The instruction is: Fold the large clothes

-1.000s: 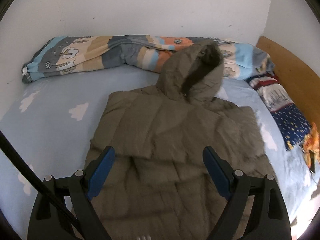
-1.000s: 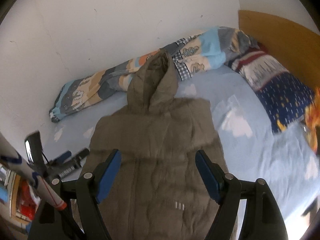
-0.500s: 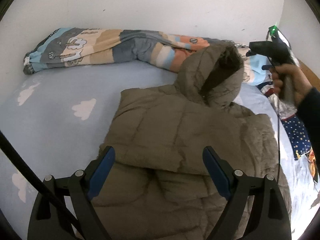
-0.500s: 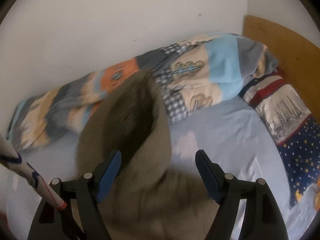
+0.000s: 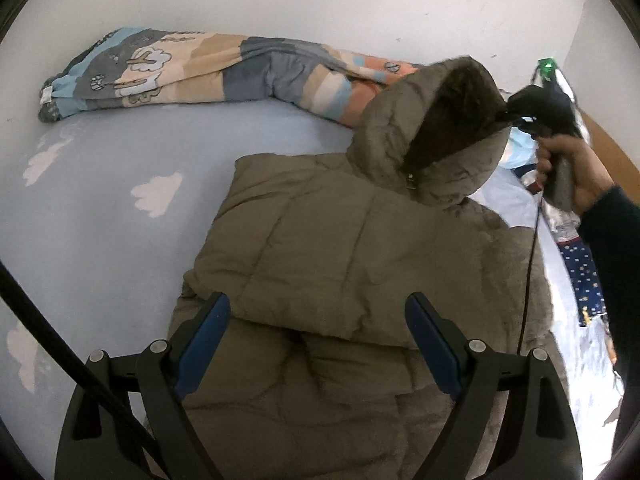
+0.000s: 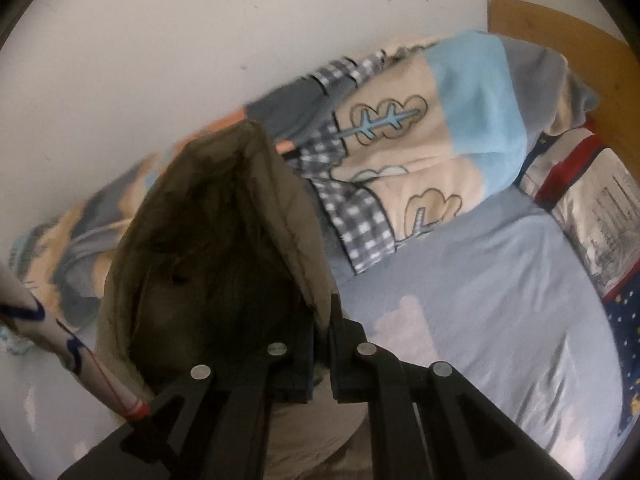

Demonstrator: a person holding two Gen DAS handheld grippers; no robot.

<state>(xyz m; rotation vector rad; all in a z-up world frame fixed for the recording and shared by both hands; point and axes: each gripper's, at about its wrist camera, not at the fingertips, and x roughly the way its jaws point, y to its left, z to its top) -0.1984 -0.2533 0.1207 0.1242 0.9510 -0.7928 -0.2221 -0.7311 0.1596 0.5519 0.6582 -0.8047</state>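
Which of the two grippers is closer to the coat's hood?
Right. The right gripper is clamped on the hood rim; the left gripper hovers open over the coat's lower body.

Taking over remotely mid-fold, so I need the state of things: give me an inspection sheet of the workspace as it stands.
Surface: bed sheet, pale blue with white clouds.
Job's things: olive puffer jacket lies flat on the sheet, sleeves folded in; its hood is lifted at the rim.
Clutter: rolled patterned blanket along the wall; starred pillow at the headboard end.
Grippers: left gripper open, hovering over the jacket's lower half, holding nothing. Right gripper shut on the hood's edge, held by a hand.
Cables: thin black cable hangs from the right gripper across the jacket; another crosses the left view.
Surroundings: white wall, wooden headboard.
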